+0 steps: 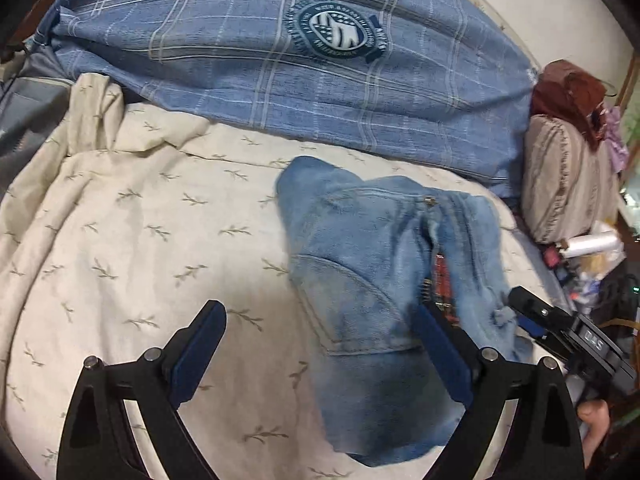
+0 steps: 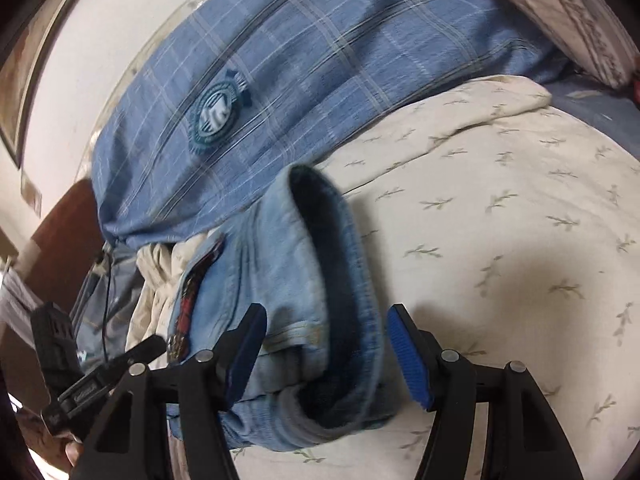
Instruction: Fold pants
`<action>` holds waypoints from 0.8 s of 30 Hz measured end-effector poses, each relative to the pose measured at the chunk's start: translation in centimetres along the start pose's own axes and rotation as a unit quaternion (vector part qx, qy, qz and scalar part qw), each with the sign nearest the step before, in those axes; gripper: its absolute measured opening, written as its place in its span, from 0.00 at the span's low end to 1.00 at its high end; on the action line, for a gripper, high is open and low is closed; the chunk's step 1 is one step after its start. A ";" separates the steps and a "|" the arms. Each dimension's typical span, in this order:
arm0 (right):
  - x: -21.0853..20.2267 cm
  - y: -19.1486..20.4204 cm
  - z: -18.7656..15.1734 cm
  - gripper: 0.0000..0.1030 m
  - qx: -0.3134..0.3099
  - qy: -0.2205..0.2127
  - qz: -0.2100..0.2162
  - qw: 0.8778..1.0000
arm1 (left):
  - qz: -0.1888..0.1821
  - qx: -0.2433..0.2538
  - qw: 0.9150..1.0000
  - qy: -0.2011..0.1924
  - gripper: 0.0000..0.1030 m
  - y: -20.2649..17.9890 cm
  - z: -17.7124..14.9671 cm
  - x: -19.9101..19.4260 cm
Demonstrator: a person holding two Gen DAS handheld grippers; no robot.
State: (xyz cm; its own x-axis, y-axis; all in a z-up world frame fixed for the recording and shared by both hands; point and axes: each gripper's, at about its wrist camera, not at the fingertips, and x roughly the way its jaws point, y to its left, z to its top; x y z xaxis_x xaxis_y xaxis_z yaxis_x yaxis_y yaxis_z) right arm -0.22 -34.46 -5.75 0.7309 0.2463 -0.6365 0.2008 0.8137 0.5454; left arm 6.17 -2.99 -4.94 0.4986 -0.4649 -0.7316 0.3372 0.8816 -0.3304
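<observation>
Light blue denim pants [image 1: 360, 264] lie bunched on a cream bedsheet with a leaf print [image 1: 132, 240]. A red patterned lining shows at their fly. My left gripper [image 1: 316, 344] is open, its right finger over the pants and its left finger over bare sheet. In the right wrist view the pants [image 2: 288, 280] lie folded over, dark inner side showing. My right gripper [image 2: 326, 354] is open with its jaws on either side of the pants' folded edge. The right gripper also shows in the left wrist view [image 1: 532, 312], at the pants' right edge.
A blue plaid pillow with a round crest [image 1: 304, 60] lies behind the pants, against a white wall. A beige cushion [image 1: 560, 176] and cluttered items stand at the bed's right side. A crumpled part of the sheet [image 2: 156, 280] lies left of the pants.
</observation>
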 end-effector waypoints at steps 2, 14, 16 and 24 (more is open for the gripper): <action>-0.5 -0.9 0.2 0.64 0.017 0.001 0.015 1.000 | -0.020 0.005 1.000 -0.004 0.93 -0.4 0.0 -0.5; 1.1 -3.1 0.1 0.64 0.067 0.064 0.090 0.992 | -0.131 -0.027 0.986 0.097 0.93 -1.0 -0.8 2.2; 1.9 -2.9 0.2 0.65 0.069 0.075 0.099 0.990 | -0.139 -0.046 0.984 0.097 0.93 -0.3 -0.5 2.4; 4.5 -2.3 0.6 0.70 0.066 0.094 0.112 0.987 | -0.158 -0.097 0.977 0.103 0.93 1.2 0.6 4.2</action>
State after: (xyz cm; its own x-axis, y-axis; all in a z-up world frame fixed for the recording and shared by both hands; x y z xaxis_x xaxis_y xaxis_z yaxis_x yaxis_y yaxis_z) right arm 3.02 -35.56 -9.61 0.6348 0.5159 -0.5752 0.1402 0.6551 0.7424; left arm 9.13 -3.95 -8.00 0.2160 -0.7081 -0.6722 0.2809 0.7044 -0.6518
